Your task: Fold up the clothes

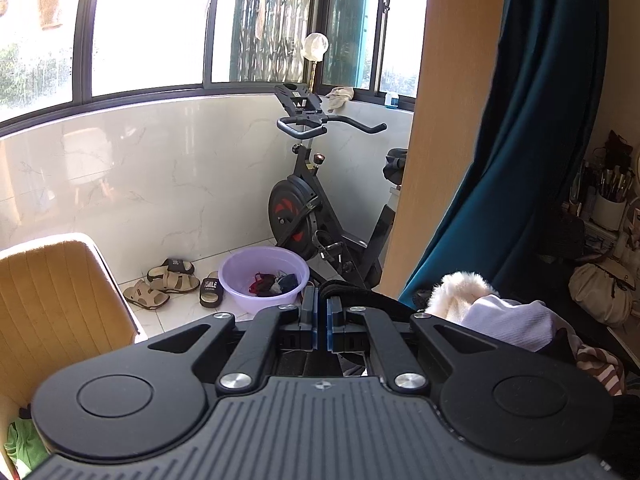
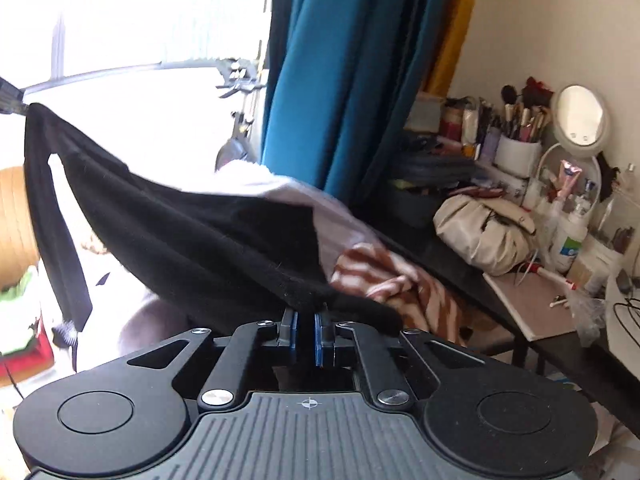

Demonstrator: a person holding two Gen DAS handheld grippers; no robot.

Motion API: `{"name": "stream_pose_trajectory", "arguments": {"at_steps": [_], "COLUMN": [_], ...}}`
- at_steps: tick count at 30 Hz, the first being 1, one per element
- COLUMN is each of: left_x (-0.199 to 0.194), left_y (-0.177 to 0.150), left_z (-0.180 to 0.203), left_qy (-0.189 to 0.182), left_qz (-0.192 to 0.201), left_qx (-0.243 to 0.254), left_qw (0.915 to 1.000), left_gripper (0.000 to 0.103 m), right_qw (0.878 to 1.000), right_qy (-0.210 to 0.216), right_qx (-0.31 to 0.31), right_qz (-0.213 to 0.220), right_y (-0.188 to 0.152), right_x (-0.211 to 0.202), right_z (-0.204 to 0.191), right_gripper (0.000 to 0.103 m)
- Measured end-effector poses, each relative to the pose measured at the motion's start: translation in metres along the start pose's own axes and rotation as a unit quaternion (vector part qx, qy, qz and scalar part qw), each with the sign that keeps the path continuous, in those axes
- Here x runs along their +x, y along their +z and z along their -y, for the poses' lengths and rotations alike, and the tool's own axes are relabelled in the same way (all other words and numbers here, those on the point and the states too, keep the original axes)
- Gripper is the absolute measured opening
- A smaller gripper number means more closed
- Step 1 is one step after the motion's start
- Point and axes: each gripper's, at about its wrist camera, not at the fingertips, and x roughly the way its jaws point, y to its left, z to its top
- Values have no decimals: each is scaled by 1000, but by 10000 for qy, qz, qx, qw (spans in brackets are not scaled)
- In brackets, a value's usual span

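Note:
A black garment [image 2: 192, 232] hangs stretched in the air between my two grippers. My right gripper [image 2: 307, 312] is shut on one edge of it. Its far end is pinched by my left gripper [image 2: 8, 100] at the left edge of the right wrist view, and a black strap hangs down from there. In the left wrist view my left gripper [image 1: 322, 300] is shut on a fold of the black garment [image 1: 352, 294]. A pile of clothes lies beyond: a white fluffy piece [image 1: 456, 296], a pale lilac piece [image 1: 508, 320] and a brown striped piece [image 2: 392, 280].
A yellow chair [image 1: 52, 304] stands at the left. A purple basin [image 1: 264, 276] with clothes, sandals [image 1: 168, 284] and an exercise bike [image 1: 316, 208] are on the balcony. A teal curtain [image 2: 340, 72] hangs ahead. A cluttered dressing table [image 2: 540, 312] with a mirror [image 2: 580, 112] is at the right.

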Motion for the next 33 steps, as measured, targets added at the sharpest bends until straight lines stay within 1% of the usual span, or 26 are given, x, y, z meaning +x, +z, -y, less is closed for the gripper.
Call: {"name": "stream_pose_trajectory", "arguments": {"at_steps": [3, 4, 6, 7, 8, 9, 11, 14, 16, 17, 19, 20, 21, 22, 23, 24, 26, 27, 28, 30, 33], "left_x": [-6, -8, -10, -10, -8, -5, 4, 20, 33, 40, 47, 46, 44, 41, 37, 34, 29, 28, 28, 28, 27], "left_y": [4, 6, 8, 7, 4, 0, -14, -45, -73, -87, -108, -114, -119, -120, -120, -119, -109, -106, -102, -99, -103], "left_z": [3, 5, 8, 9, 8, 7, 0, -13, -21, -23, -21, -18, -15, -9, -2, 5, 25, 35, 45, 66, 95], "left_qy": [-51, -93, -153, -161, -147, -124, -73, -326, -622, -712, -702, -708, -723, -819, -949, -1078, -1415, -1558, -1700, -1923, -2213], "left_qz": [178, 226, 283, 277, 219, 140, -179, -770, -1370, -1730, -2267, -2363, -2395, -2360, -2296, -2232, -2024, -1927, -1829, -1689, -1493], "left_qx": [-15, -20, -3, 30, 65, 101, 143, 221, 255, 291, 484, 625, 781, 942, 1105, 1267, 1591, 1749, 1906, 2266, 2890], "left_qw": [9998, 9997, 9995, 9995, 9996, 9998, 9997, 9963, 9883, 9819, 9702, 9671, 9650, 9637, 9623, 9605, 9559, 9529, 9494, 9398, 9193], "left_gripper": [4, 4, 4, 4, 4, 4, 4, 5, 8, 9, 14, 17, 24, 29, 40, 51, 62, 66, 66, 66, 66], "right_qw": [9963, 9932, 9867, 9845, 9844, 9864, 9910, 9985, 9974, 9949, 9885, 9841, 9814, 9795, 9776, 9775, 9778, 9788, 9801, 9837, 9868], "right_qy": [-326, -452, -564, -558, -501, -435, -265, 190, 597, 806, 1064, 1167, 1205, 1246, 1287, 1275, 1254, 1239, 1216, 1126, 1045], "right_qx": [368, 476, 657, 701, 682, 591, 403, 275, 374, 378, 337, 338, 403, 499, 596, 646, 711, 719, 710, 680, 823], "right_qz": [711, 963, 1372, 1507, 1541, 1472, 1246, 440, -172, -471, -1023, -1293, -1440, -1500, -1556, -1550, -1519, -1466, -1401, -1226, -924], "right_y": [26, 37, 57, 64, 68, 68, 62, 31, -1, -18, -50, -64, -74, -81, -88, -87, -85, -80, -76, -67, -55], "right_x": [-19, -25, -35, -39, -43, -45, -45, -33, -24, -20, -13, -9, -7, -9, -11, -12, -14, -16, -19, -24, -30], "right_z": [19, 24, 34, 38, 41, 42, 43, 38, 27, 20, 3, -5, -8, -13, -18, -18, -16, -12, -10, -5, 3], "right_gripper": [5, 5, 5, 5, 5, 5, 5, 5, 5, 5, 5, 6, 6, 6, 6, 8, 13, 21, 28, 32, 33]}}
